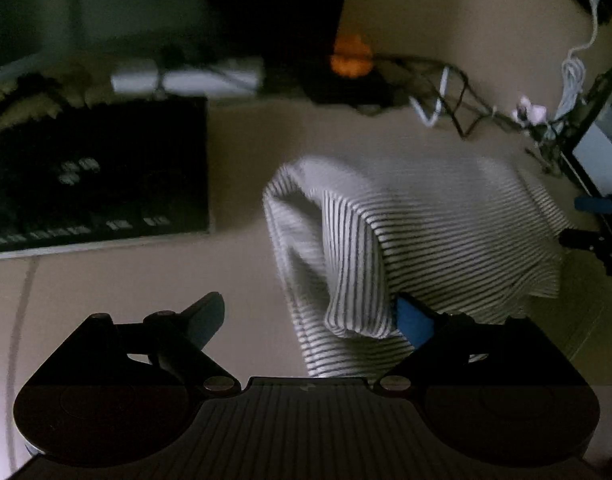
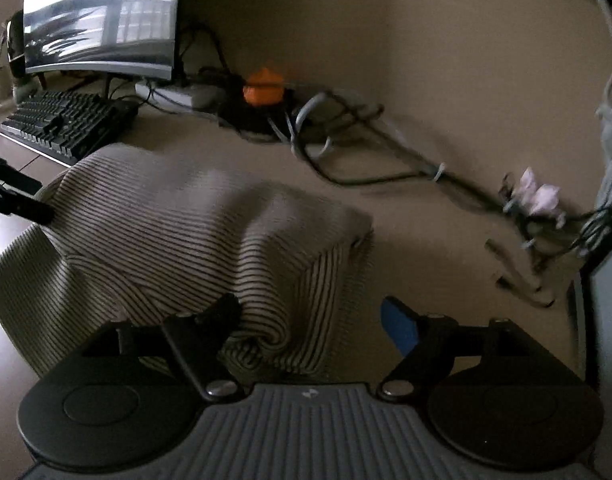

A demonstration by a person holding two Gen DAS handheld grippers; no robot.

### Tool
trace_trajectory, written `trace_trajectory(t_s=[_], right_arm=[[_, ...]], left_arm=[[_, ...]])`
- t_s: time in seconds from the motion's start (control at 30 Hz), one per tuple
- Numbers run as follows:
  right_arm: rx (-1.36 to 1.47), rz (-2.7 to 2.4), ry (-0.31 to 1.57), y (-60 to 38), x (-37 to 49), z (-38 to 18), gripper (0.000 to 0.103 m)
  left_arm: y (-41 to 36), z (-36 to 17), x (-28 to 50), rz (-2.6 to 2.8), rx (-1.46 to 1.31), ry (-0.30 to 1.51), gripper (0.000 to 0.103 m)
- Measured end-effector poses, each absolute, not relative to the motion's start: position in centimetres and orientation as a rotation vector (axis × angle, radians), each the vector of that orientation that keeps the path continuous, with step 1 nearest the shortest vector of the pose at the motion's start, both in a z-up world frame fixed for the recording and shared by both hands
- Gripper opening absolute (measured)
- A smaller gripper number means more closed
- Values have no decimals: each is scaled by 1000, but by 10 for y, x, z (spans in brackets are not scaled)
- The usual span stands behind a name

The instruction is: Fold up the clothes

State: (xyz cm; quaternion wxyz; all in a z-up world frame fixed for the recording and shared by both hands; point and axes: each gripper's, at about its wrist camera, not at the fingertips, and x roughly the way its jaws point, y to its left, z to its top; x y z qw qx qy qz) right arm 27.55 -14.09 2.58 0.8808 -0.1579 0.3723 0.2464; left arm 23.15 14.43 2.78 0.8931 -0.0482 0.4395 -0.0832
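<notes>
A home-office desk: a lit monitor (image 2: 101, 20) stands behind a black keyboard (image 2: 65, 124) on the beige table (image 2: 406, 248), with a tangle of cables (image 2: 366, 136) along the wall right of the monitor.

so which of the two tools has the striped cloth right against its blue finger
The left tool: the striped cloth bunches against its blue finger. The right tool's blue finger stands clear.

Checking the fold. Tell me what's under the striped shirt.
The striped shirt lies bunched on the beige desk, which shows around it. Its raised folds hide whatever lies beneath them.
</notes>
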Motion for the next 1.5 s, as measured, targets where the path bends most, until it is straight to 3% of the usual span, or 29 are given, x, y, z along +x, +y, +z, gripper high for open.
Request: trace_trajectory(t_s=[0.2,0.33,0.47,0.57,0.7,0.77,0.8,0.93,1.0,1.1,1.13,1.2,1.37,1.5], right_arm=[[-483,574,713,-132,237,29,82],[-679,500,676,-103,239,-7,79],[-721,371,568,-116,245,6,79],[-596,471,663,-146,238,23,80],[-132,537,845,-196,258,34,80],[81,522,877,-210,279,30,70],[158,516,885,-213,290,27,59],[293,522,903,-203,328,3,58],[311,533,924,-194,339,-9,67],[294,552,959,-181,351,-22,71],[297,573,964,-179,352,-22,69],[312,647,940,-184,346,-9,55],[289,657,963,-190,345,-10,57],[316,640,975,-178,353,-26,77]], left_arm=[[120,35,218,-262,-64,912,95],[92,18,228,-185,94,934,95],[107,24,225,-76,194,916,95],[134,32,213,-196,9,932,95],[159,39,212,-349,-361,886,95],[157,39,223,-351,-435,863,95],[153,38,231,-322,-441,860,95],[138,23,264,-219,-457,900,95],[131,12,276,-248,-503,941,95],[115,9,279,-299,-483,958,95],[112,12,275,-326,-485,945,95],[112,26,264,-404,-510,888,95],[116,22,269,-366,-509,914,95],[112,-1,281,-276,-551,959,95]])
